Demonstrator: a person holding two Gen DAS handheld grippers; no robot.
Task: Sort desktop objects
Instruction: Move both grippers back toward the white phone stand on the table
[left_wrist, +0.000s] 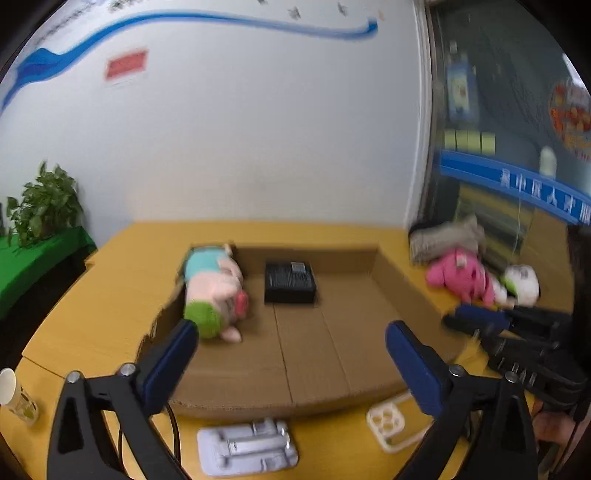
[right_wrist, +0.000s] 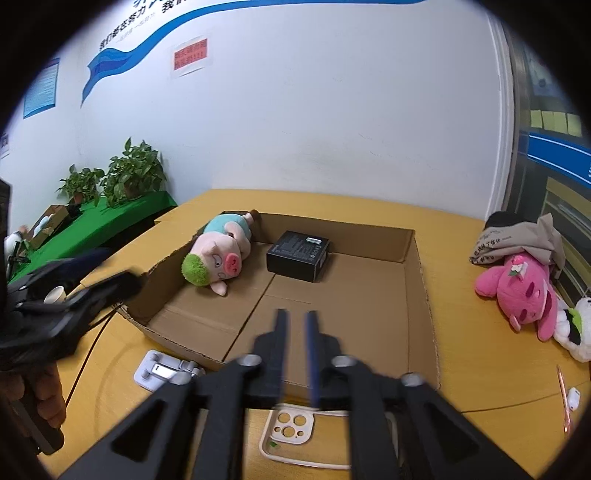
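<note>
An open cardboard box (left_wrist: 391, 273) (right_wrist: 417, 273) lies on the yellow table. Inside it are a pig plush with green hair (left_wrist: 218, 288) (right_wrist: 218, 258) and a black box (left_wrist: 290, 282) (right_wrist: 299, 254). My left gripper (left_wrist: 291, 354) is open and empty above the box's near edge; it also shows in the right wrist view (right_wrist: 110, 273). My right gripper (right_wrist: 295, 350) is nearly shut with a narrow gap and holds nothing, over the box's near wall; it also shows in the left wrist view (left_wrist: 476, 317). A pink plush (left_wrist: 461, 277) (right_wrist: 521, 291) and a white plush (left_wrist: 521, 282) (right_wrist: 576, 328) lie right of the box.
In front of the box lie a grey phone stand (left_wrist: 247, 446) (right_wrist: 166, 373) and a cream phone case (left_wrist: 391, 424) (right_wrist: 295, 432). A paper cup (left_wrist: 16, 395) stands at the left. A grey cloth (right_wrist: 517, 240), a white earbud (right_wrist: 574, 398) and a thin pen (right_wrist: 563, 398) lie at the right.
</note>
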